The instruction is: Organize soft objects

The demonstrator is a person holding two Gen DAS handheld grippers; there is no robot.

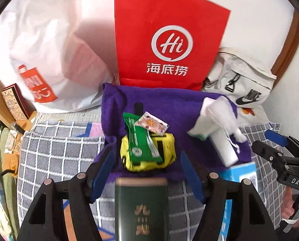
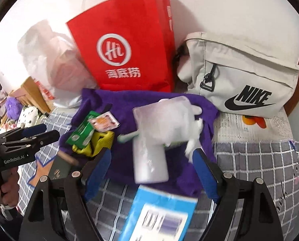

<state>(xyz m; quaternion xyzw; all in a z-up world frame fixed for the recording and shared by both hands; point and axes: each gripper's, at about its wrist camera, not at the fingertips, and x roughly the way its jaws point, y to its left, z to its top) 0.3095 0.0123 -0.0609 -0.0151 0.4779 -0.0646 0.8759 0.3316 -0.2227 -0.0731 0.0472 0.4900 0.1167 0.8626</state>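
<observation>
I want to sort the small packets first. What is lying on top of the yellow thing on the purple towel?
A green sachet lies across the yellow thing, and a small orange-printed packet rests on the sachet's upper end. Whatever is beneath the yellow thing is hidden.

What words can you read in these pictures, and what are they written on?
"Hi" and "海底捞": red paper bag
"NIKE": grey bag
"DAS": right gripper
"GenRobot.AI": left gripper
Gold characters on the green tin: not clearly readable.
Label on the blue box, the green packet, and the white plastic bag's orange logo: too blurred.
</observation>
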